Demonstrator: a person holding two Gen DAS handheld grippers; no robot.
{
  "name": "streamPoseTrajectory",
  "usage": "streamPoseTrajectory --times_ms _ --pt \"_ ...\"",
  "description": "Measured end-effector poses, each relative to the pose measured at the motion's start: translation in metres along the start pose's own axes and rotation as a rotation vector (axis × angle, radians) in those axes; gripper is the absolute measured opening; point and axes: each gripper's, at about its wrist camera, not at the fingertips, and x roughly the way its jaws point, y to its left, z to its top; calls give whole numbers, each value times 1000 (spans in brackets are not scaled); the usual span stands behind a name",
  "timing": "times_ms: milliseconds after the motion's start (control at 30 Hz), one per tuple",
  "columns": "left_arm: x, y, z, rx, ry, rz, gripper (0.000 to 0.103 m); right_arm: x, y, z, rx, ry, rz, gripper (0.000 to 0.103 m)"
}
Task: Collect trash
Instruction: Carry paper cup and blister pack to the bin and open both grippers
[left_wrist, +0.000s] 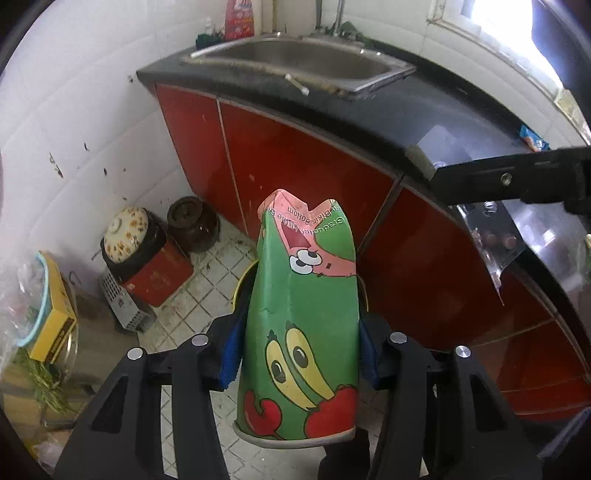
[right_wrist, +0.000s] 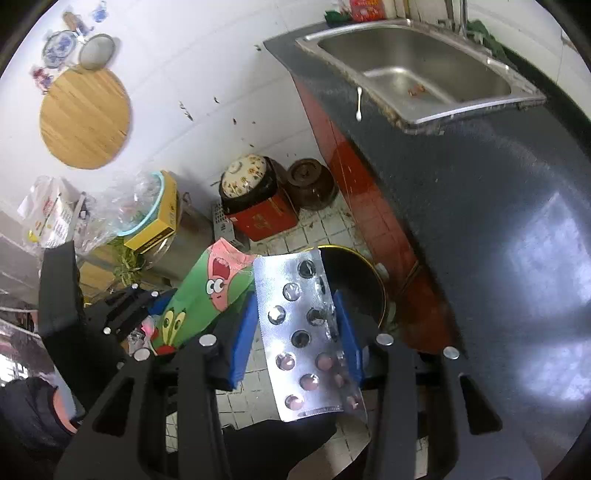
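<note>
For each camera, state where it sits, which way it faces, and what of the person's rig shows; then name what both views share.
Left wrist: on the left gripper, facing down toward the red cabinets; its fingers clamp a crushed green cartoon paper cup.
Right wrist: on the right gripper, facing down at the black round bin; a silver pill blister sheet sits between its fingers.
Shared: cup, steel sink, floral-lidded pot.

Both wrist views steeply downward, close — sharing sink (left_wrist: 295, 62)

The left gripper (left_wrist: 299, 354) points steeply down, blue pads pressing in from nine and three o'clock. The right gripper (right_wrist: 297, 332) tilts likewise, its hold seemingly loose.
</note>
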Motion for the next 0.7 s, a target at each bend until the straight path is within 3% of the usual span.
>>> streamPoseTrajectory --times_ms 333,367,433,700 --pt "24 10 7 -4 1 -47 51 14 2 7 7 10 -20 47" --pt "27 10 8 4 2 -44 54 16 3 8 3 13 -23 50" --pt "30 10 9 13 3 -36 83 19 3 12 7 17 -31 53" --pt "26 20 9 23 -15 -9 83 10 -1 15 16 6 -11 62"
